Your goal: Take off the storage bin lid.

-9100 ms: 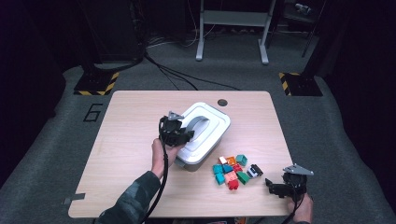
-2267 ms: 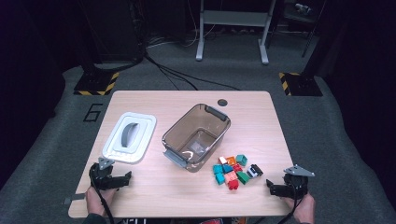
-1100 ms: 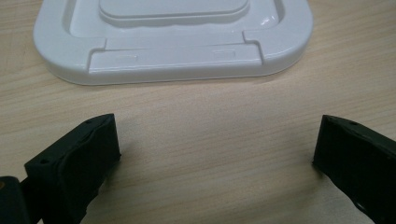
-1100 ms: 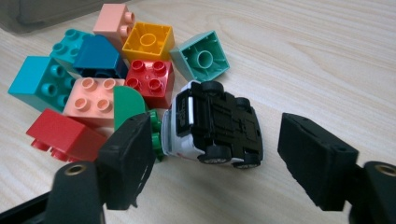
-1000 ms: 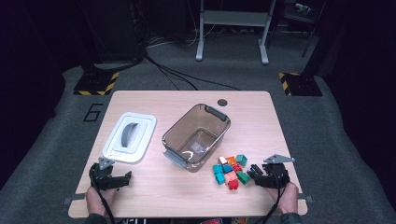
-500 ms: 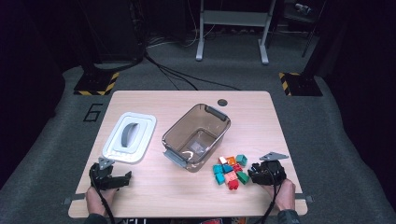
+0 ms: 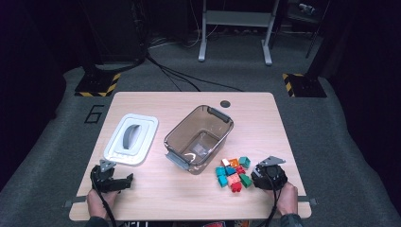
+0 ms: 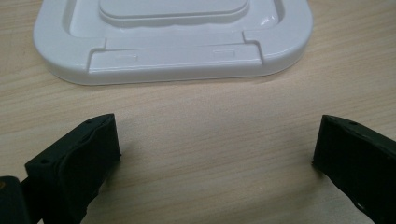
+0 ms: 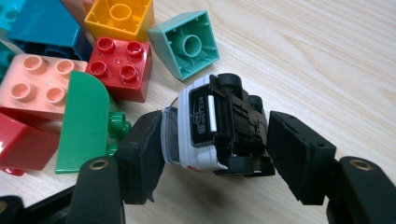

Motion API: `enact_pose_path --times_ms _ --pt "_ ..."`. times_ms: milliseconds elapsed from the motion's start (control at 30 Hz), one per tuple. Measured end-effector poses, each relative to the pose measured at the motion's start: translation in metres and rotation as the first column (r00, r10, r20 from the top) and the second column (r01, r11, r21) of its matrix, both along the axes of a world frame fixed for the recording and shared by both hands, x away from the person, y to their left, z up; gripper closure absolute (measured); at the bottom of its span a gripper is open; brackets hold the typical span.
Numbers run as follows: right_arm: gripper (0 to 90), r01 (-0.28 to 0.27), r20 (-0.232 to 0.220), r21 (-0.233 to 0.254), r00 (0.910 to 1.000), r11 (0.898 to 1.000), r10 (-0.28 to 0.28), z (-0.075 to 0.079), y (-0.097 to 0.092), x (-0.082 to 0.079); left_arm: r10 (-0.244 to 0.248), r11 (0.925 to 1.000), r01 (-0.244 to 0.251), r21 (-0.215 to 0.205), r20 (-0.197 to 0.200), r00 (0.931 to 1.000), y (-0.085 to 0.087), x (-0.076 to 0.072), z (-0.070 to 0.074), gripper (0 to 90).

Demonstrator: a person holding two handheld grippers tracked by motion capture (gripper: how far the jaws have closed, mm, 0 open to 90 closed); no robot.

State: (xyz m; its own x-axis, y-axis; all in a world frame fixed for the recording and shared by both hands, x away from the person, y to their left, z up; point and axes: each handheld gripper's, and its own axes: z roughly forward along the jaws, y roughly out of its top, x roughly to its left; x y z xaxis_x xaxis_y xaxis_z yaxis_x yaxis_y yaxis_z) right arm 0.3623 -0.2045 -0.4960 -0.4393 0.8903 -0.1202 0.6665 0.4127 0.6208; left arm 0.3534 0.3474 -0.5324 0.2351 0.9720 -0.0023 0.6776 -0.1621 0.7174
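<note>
- My right gripper (image 9: 215, 140) is down at the right edge of the brick pile, and its 2 black jaws have just been closing in on a small toy car (image 9: 219, 128).
- The car lies on its side on the table, black chassis and wheels facing the right gripper view, white body toward the left jaw; both pads sit against it, so I call it pinched.
- From the high view that gripper (image 7: 257, 176) sits just right of the bricks (image 7: 233, 172), near the table's front right corner.
- The clear brown plastic tub (image 7: 198, 138) stands open mid-table, rounded rectangle, grey clips at both ends; I see a pale label on its floor and nothing else that I can make out inside.
- Its white lid (image 7: 131, 138) lies flat to the left, well apart from the tub, grey handle up, smooth and glossy with rounded corners.
- My left gripper (image 8: 215, 154) rests near the lid's front edge (image 8: 173, 56), jaws spread wide over bare wood, holding nothing.
- The bricks are hard, shiny plastic: a studded red one (image 9: 120, 65), a studded pink one (image 9: 39, 88), a hollow yellow one (image 9: 120, 16), a mint one (image 9: 186, 44) on its side, a curved green piece (image 9: 84, 121).
- The tabletop (image 7: 189, 198) is pale wood grain, matte.
</note>
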Motion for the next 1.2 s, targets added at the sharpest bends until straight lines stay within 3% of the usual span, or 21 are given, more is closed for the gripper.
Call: enact_pose_path --times_ms 200,433,533,733,967,1067,1200 --pt "37.5 -0.017 0.016 -0.015 0.9997 1.000 0.017 -0.001 0.000 0.002 0.000 1.0000 0.000 0.000 0.000 1.0000 0.000 0.000 0.000 0.3" --pt "33.5 -0.013 -0.016 -0.006 0.9998 1.000 0.013 -0.004 0.001 0.005 0.000 1.0000 0.000 0.000 0.000 1.0000 0.000 0.000 0.000 0.3" --pt "37.8 -0.026 0.005 -0.017 0.9997 1.000 0.026 -0.003 0.001 0.006 0.000 1.0000 0.000 0.000 0.000 1.0000 0.000 0.000 0.000 0.3" --pt "46.9 0.007 0.017 0.063 0.9998 0.998 -0.008 0.007 -0.008 0.006 -0.001 1.0000 0.001 0.000 0.000 1.0000 0.000 0.000 0.000 0.3" --pt "50.0 0.007 0.029 0.101 0.9995 0.995 -0.010 0.011 -0.015 0.007 -0.001 1.0000 0.001 0.000 0.000 1.0000 0.000 0.000 0.000 0.3" --pt "50.1 0.014 0.022 0.159 0.9996 0.987 -0.018 0.010 -0.022 0.009 -0.001 1.0000 0.001 0.000 0.000 1.0000 0.000 0.000 0.000 0.3" --pt "53.6 0.057 0.010 0.261 0.9980 0.964 -0.062 0.011 -0.035 0.010 -0.001 1.0000 0.001 0.000 0.000 1.0000 0.000 0.000 0.000 0.3"
